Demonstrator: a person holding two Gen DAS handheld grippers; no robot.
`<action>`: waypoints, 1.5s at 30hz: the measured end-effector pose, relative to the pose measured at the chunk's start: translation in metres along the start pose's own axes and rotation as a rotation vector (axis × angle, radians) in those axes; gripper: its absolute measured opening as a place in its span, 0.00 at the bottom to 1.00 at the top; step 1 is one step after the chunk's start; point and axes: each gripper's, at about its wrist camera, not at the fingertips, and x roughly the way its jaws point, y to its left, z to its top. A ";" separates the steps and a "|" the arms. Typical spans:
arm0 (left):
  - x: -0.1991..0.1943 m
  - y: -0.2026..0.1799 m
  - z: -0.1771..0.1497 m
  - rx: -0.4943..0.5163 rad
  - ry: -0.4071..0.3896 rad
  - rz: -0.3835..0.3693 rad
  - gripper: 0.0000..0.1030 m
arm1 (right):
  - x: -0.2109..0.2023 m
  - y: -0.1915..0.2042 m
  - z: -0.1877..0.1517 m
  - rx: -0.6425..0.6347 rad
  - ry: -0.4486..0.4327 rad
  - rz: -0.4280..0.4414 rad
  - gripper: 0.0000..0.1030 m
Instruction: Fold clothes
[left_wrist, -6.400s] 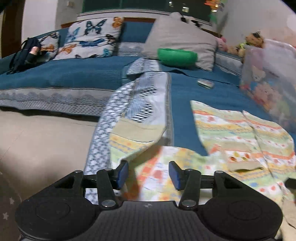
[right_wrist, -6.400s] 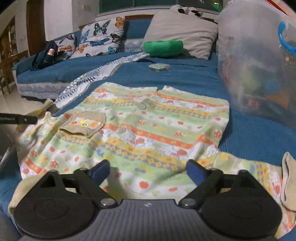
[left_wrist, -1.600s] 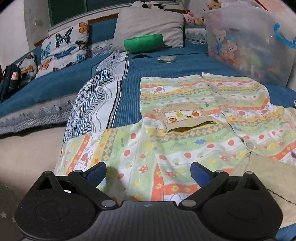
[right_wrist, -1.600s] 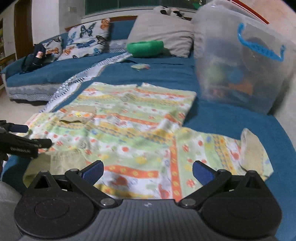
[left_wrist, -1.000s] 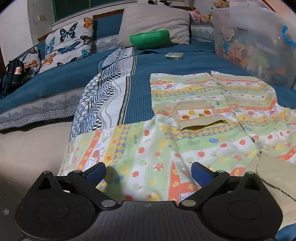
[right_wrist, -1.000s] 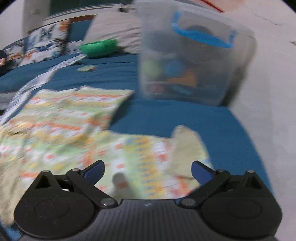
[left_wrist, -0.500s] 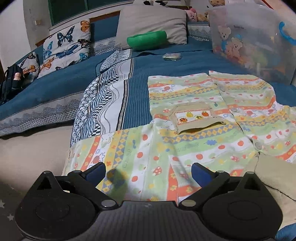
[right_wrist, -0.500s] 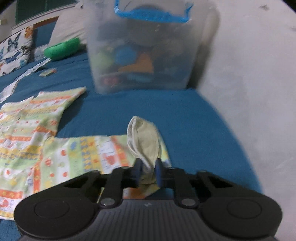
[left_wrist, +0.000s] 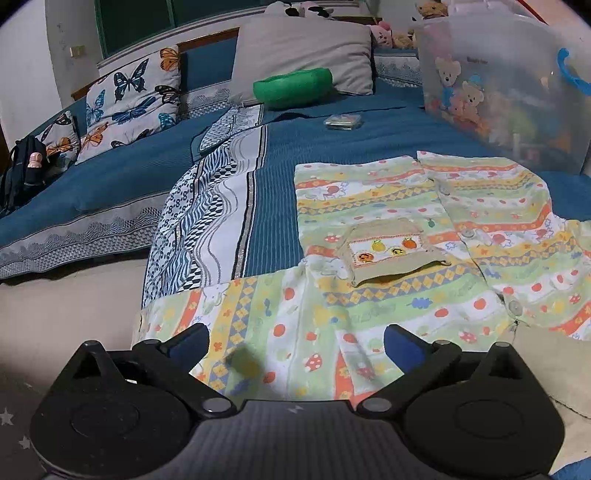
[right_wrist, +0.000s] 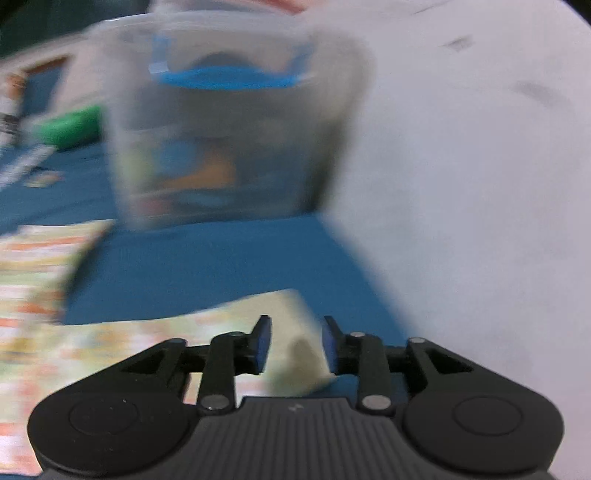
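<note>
Shirt: we see the shirt spread flat on the bed, filling the centre and right of the left wrist view; its front faces up, with a beige pocket in the middle and buttons down the placket to the right of it; one sleeve lies toward the lower left, over the bed's edge.
Left hand-held gripper: the left hand-held gripper sits at the bottom of the frame, jaws spread wide, above that sleeve; we see nothing between the blue pads.
Right hand-held gripper: the right hand-held gripper is low in a heavily blurred frame; its jaws stand a narrow gap apart with the beige cuff of the other sleeve between them; we cannot tell whether the pads touch the cloth.
Box: a clear box with a blue handle stands on the bed in the upper middle of the right wrist view, beside a white wall.
Background: pillows and a green item lie in the upper part of the left wrist view.
</note>
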 end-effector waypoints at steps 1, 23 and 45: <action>0.001 0.000 0.000 0.001 0.001 0.001 0.99 | 0.005 0.008 0.000 0.001 0.022 0.056 0.42; 0.015 0.004 0.002 -0.011 0.033 0.009 1.00 | 0.039 0.155 0.021 -0.255 -0.019 0.350 0.47; -0.012 -0.004 0.004 -0.032 0.053 -0.014 1.00 | -0.021 0.103 -0.044 -0.135 0.045 0.278 0.89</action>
